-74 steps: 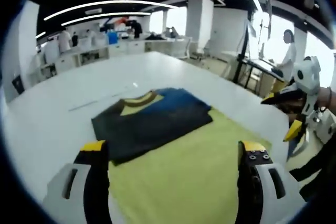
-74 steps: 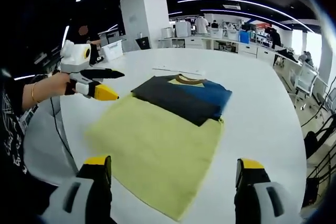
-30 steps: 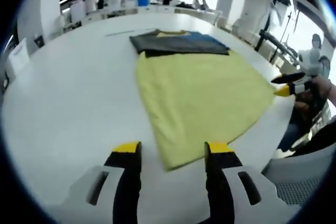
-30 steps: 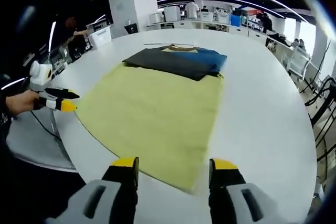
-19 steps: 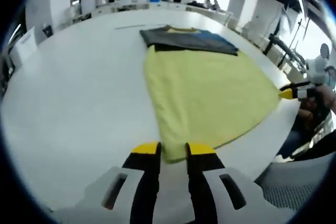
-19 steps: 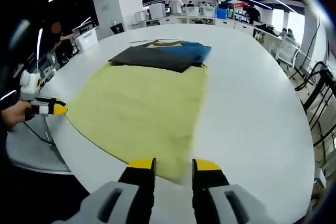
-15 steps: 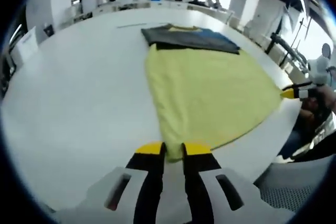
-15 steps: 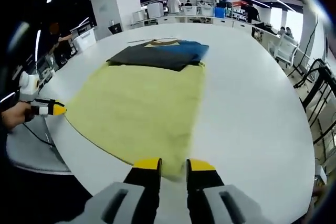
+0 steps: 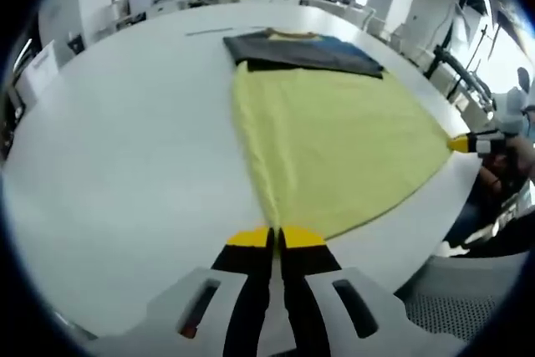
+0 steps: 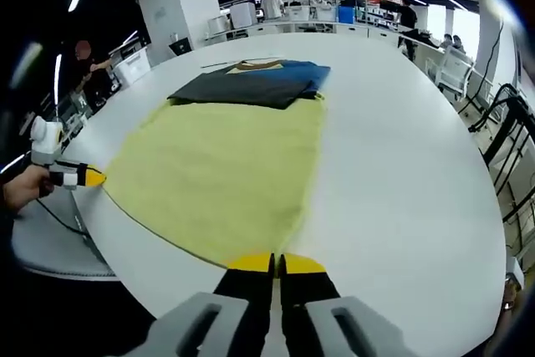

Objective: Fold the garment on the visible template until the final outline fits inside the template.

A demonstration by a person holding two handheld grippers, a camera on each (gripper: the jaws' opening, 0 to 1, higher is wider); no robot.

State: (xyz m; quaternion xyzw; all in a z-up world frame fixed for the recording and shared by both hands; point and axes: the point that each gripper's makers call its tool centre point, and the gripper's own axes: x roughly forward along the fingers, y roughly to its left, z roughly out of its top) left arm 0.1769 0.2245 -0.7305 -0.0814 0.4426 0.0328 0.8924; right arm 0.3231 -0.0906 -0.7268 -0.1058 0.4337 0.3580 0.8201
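Both grippers pinch the near corners of the yellow garment.

We see the left gripper (image 9: 275, 236) clamped on one near corner of the yellow garment (image 9: 334, 135) and the right gripper (image 10: 276, 262) clamped on the other, at the near edge of the white counter (image 9: 125, 140). The garment's far end touches the folded dark template (image 10: 251, 81), mid-counter.

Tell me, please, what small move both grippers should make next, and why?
Probably lift together. The left gripper and right gripper look shut on the two near corners of the yellow cloth, which lies flat on the white table, with the dark folded shirt at its far end.
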